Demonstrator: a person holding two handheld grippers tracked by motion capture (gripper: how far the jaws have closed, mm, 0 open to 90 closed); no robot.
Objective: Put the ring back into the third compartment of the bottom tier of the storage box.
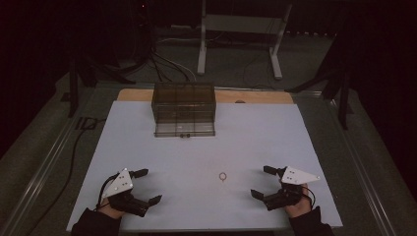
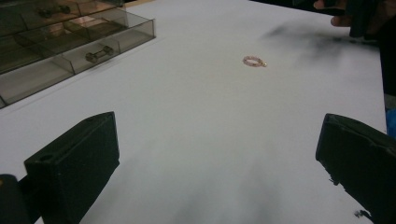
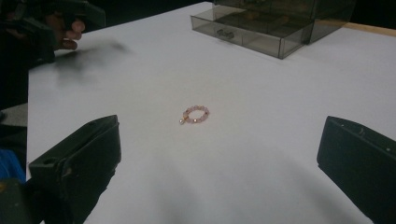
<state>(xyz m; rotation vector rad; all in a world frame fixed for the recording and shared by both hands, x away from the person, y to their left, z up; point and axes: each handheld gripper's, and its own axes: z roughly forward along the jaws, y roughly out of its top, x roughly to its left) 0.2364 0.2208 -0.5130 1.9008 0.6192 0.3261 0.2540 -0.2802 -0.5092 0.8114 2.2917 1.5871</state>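
Note:
A small pink bead ring lies flat on the white table top, between the two hands and nearer the right one. It appears ahead of the jaws in the left gripper view and closer in the right gripper view. My left gripper rests near the front left corner, jaws wide apart with nothing between them. My right gripper sits at the front right, also open and empty, a short way right of the ring. A smoky clear drawer box stands at the back centre, its bottom drawer pulled out.
The pulled-out drawer has compartments; a small dark metal piece lies in one. A wooden strip runs along the table's far edge. A white stand and cables are on the floor behind.

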